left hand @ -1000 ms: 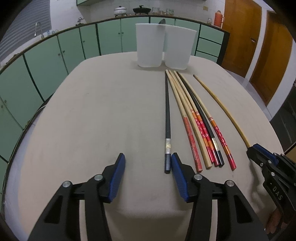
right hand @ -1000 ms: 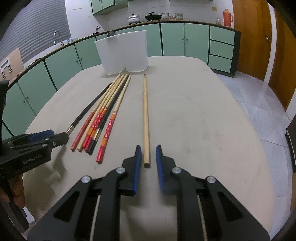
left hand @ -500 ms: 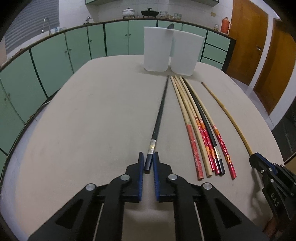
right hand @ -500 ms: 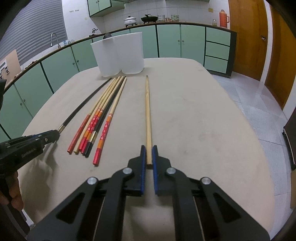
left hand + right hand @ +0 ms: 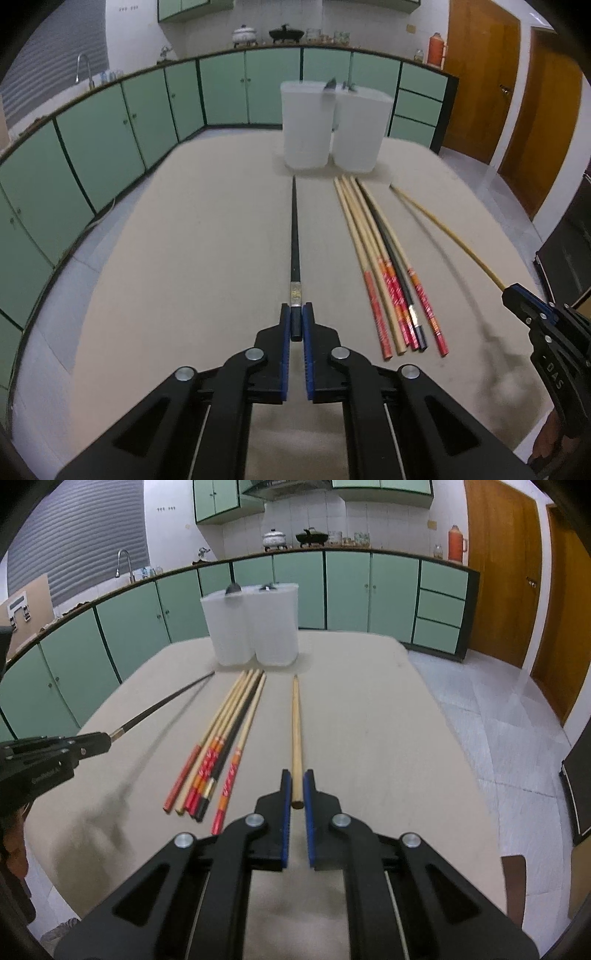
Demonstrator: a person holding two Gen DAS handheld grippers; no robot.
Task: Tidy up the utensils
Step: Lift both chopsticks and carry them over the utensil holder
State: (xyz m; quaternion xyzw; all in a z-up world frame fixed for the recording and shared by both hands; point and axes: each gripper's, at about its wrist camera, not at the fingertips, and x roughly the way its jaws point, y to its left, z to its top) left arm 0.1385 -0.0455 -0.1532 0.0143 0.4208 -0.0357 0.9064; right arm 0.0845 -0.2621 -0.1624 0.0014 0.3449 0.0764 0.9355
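I see a beige counter (image 5: 184, 280) ringed by green cabinets (image 5: 110, 122). Left hand-held gripper (image 5: 296, 320) clamps the black chopstick (image 5: 294, 236); right hand-held gripper (image 5: 297, 789) clamps the pale wooden chopstick (image 5: 296, 723).

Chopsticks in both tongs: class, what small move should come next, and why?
Probably carry both forward to the white containers at the table's far end. The left tongs are shut on the black chopstick and the right tongs on the plain wooden chopstick; both appear lifted, their shadows falling apart from them.
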